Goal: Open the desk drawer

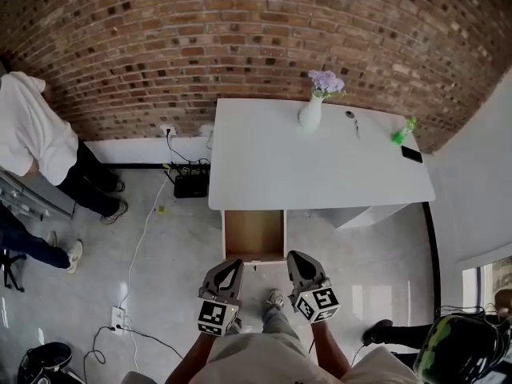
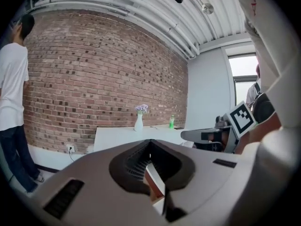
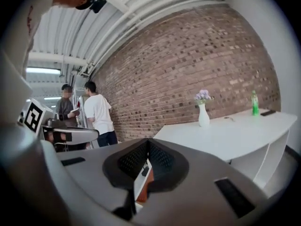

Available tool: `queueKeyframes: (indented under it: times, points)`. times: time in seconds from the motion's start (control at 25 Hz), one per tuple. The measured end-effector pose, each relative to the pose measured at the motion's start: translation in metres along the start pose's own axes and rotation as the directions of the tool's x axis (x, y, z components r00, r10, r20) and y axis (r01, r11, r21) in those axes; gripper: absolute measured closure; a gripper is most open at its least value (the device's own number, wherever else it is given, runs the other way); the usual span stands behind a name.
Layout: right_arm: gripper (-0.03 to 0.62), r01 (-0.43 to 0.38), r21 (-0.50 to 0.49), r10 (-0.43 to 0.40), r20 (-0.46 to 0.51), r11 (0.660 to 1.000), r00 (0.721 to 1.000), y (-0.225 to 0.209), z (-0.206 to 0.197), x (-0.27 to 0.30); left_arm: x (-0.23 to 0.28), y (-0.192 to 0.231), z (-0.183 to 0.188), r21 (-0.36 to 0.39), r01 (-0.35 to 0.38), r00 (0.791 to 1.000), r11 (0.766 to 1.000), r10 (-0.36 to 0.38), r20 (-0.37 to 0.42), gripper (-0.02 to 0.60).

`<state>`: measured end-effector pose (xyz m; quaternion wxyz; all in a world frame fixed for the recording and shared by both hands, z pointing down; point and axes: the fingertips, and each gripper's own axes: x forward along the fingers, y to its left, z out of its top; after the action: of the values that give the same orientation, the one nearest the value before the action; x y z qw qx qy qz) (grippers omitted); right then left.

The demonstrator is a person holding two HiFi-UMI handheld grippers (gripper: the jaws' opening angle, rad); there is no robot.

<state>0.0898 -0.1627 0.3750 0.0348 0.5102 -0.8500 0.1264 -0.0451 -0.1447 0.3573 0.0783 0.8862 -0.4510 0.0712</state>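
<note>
A: Where's the drawer (image 1: 254,234)?

B: It's out. It projects from the desk (image 1: 320,174) front edge, near the front-left corner. The wood bottom is showing and it looks empty. My read: the open is basically done.

A: Grippers?

B: The left gripper (image 1: 231,266) and right gripper (image 1: 298,257) are both clenched on nothing. In each gripper view the jaws meet, with only the room beyond them. Both hang just in front of the front panel (image 1: 254,259), close to the person's body. Neither touches the drawer.

A: And if it needs more travel?

B: Use one gripper only. Release its jaws and take the top lip of the front panel at mid-width. Then pull straight back along the runners, keeping the gripper level. An off-centre grab would likely rack it. Go slow near the end, since I can't see a stop.

A: Risks?

B: The vase (image 1: 310,112) with flowers stands near the desk's back edge. A green bottle (image 1: 404,130) and a black phone (image 1: 412,154) sit toward the back-right corner. A jerk could rock the vase, so keep the pull smooth. There's also a cable (image 1: 144,230) on the floor left of the drawer, so watch footing. The people (image 1: 32,126) at far left are well apart and not a factor.
</note>
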Motion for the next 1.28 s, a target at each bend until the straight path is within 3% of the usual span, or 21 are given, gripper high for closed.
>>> queueKeyframes:
  times: [0.16,0.32,0.48,0.8,1.0,1.28]
  points:
    - [0.577,0.009,-0.105,-0.008,0.013,0.994,1.0,0.041,0.019,-0.013,-0.029,0.005,-0.006,-0.002,0.025,1.0,1.0,-0.025,-0.007,0.569]
    - [0.577,0.038,-0.022,-0.037,0.047,0.999,0.998,0.068,0.018,-0.022,-0.044,0.005,-0.01,0.006,0.073,0.997,0.997,-0.073,-0.006,0.569]
    - [0.577,0.065,-0.004,-0.065,0.048,0.998,0.997,0.09,0.011,-0.028,-0.058,0.006,-0.009,0.013,0.109,0.994,0.994,-0.109,0.005,0.569]
    - [0.577,0.053,-0.055,-0.049,0.08,0.997,0.996,0.105,0.021,-0.049,-0.085,0.006,-0.008,0.009,0.069,0.998,0.998,-0.069,0.015,0.569]
    - [0.577,0.007,-0.067,-0.002,0.073,0.998,0.997,0.112,0.014,-0.088,-0.107,-0.032,-0.009,0.009,0.039,0.999,0.999,-0.039,0.024,0.569]
    - [0.577,-0.015,-0.062,0.017,0.034,0.998,0.999,0.111,-0.023,-0.172,-0.139,-0.123,-0.029,-0.002,0.007,1.0,1.0,-0.007,0.027,0.569]
